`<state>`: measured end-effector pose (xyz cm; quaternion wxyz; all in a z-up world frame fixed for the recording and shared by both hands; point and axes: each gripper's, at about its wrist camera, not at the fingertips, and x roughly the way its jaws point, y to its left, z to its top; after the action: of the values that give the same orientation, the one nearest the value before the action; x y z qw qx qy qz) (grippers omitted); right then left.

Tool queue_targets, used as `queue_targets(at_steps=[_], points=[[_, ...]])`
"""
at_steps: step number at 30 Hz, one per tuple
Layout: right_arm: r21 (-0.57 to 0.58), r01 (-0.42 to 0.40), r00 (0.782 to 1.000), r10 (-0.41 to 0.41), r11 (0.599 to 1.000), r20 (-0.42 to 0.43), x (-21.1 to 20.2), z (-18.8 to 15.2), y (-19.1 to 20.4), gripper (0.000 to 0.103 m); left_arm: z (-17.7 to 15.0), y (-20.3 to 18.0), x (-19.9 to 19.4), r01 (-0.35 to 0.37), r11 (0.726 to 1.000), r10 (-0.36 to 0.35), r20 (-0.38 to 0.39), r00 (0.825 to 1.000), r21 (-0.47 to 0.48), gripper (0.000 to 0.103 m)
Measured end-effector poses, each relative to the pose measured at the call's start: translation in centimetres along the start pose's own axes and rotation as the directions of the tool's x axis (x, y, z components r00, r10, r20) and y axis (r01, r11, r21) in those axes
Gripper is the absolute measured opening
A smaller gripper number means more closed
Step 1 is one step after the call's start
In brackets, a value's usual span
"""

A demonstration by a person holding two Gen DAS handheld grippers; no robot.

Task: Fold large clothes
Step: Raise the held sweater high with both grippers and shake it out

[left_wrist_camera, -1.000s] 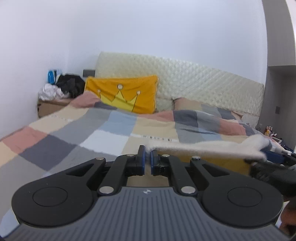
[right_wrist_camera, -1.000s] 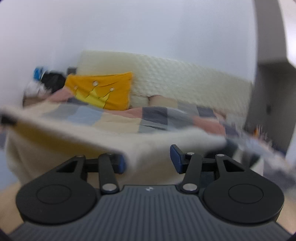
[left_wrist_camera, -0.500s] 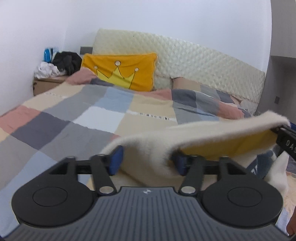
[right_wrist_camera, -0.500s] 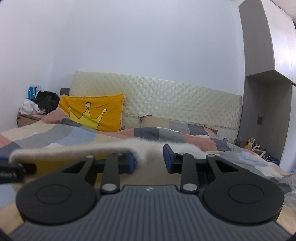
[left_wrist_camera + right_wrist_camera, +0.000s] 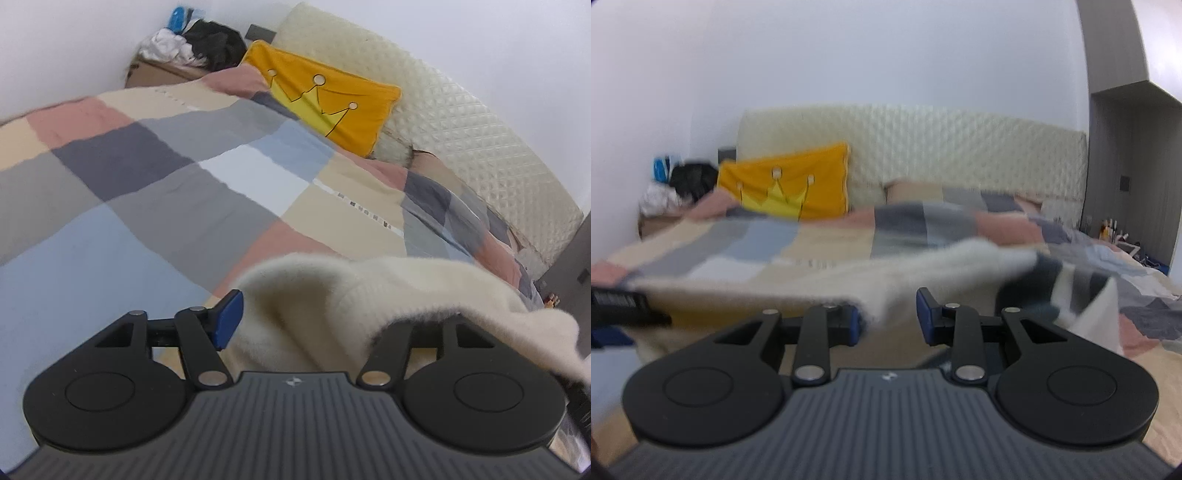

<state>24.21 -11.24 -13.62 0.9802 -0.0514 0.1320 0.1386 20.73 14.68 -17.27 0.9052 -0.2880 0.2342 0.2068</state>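
As I watched remotely: both tools hung above the patchwork bed (image 5: pixel 155 177).
Garment: cream fleece (image 5: pixel 332 295), soft, light, floppy; draped across both tools.
Left gripper (image 5: pixel 306 325): jaws apart.
Right gripper (image 5: pixel 888 319): released.
Hold: I judged hem corners best.

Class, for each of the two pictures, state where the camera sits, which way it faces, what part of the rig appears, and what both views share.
Left wrist: sits on the left tool, tilted, facing up the checked quilt; cream garment drapes over its open jaws, hiding one fingertip.
Right wrist: sits on the right tool, level, facing the headboard; jaws open, garment edge across them, picture blurred.
Shared: the garment, quilt, headboard and crown pillow.
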Motion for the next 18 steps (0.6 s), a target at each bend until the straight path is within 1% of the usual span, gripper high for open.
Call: queue_targets(at_steps=[1, 2, 3, 4, 6, 8, 10, 12, 14, 17, 18], points=[[-0.010, -0.002, 1.000, 0.002, 1.000, -0.012, 0.2, -0.3, 0.3, 0.028, 0.0, 0.0, 0.0, 0.007, 1.000, -0.007, -0.003, 1.000, -0.001, 0.056], [-0.011, -0.007, 1.000, 0.006, 1.000, -0.018, 0.3, -0.4, 0.5, 0.023, 0.0, 0.0, -0.1, 0.013, 1.000, -0.013, 0.000, 1.000, -0.002, 0.048], [-0.006, -0.014, 1.000, 0.014, 1.000, -0.021, 0.2, -0.4, 0.8, 0.020, -0.1, -0.2, -0.2, 0.022, 1.000, -0.022, 0.005, 1.000, 0.003, 0.038], [-0.001, -0.014, 1.000, 0.014, 1.000, -0.018, 0.2, -0.4, 0.9, 0.020, -0.1, -0.3, -0.5, 0.031, 0.999, -0.031, 0.011, 0.999, 0.011, 0.033], [-0.018, 0.000, 1.000, 0.000, 1.000, 0.002, -0.2, -0.2, 1.3, 0.018, 0.0, -0.8, -1.1, 0.041, 0.999, -0.041, 0.017, 0.999, 0.016, 0.021], [-0.034, 0.017, 1.000, -0.016, 0.999, 0.016, -1.0, 0.2, 1.7, 0.018, 0.7, -1.1, -2.0, 0.059, 0.998, -0.059, 0.020, 0.998, 0.001, 0.014], [-0.032, 0.003, 0.999, -0.002, 0.999, 0.037, -2.3, 0.9, 1.6, 0.017, 2.0, -1.6, -3.9, 0.078, 0.997, -0.079, 0.074, 0.994, 0.007, 0.013], [-0.044, 0.004, 0.997, -0.001, 0.999, 0.074, -3.8, 2.1, 1.5, 0.017, 3.4, -2.1, -5.9, 0.114, 0.993, -0.114, 0.105, 0.988, 0.000, 0.012], [-0.035, -0.011, 0.994, 0.015, 0.999, 0.110, -5.4, 3.8, 1.1, 0.016, 4.5, -2.8, -7.6, 0.135, 0.991, -0.135, 0.133, 0.982, 0.009, 0.010], [-0.027, -0.032, 0.987, 0.036, 0.999, 0.157, -7.6, 7.4, 0.3, 0.015, 6.6, -4.8, -10.4, 0.165, 0.986, -0.167, 0.157, 0.973, 0.024, 0.009], [-0.021, -0.038, 0.984, 0.041, 0.999, 0.176, -8.3, 8.7, -0.1, 0.015, 7.8, -5.6, -11.6, 0.183, 0.983, -0.185, 0.168, 0.968, 0.025, 0.009]])
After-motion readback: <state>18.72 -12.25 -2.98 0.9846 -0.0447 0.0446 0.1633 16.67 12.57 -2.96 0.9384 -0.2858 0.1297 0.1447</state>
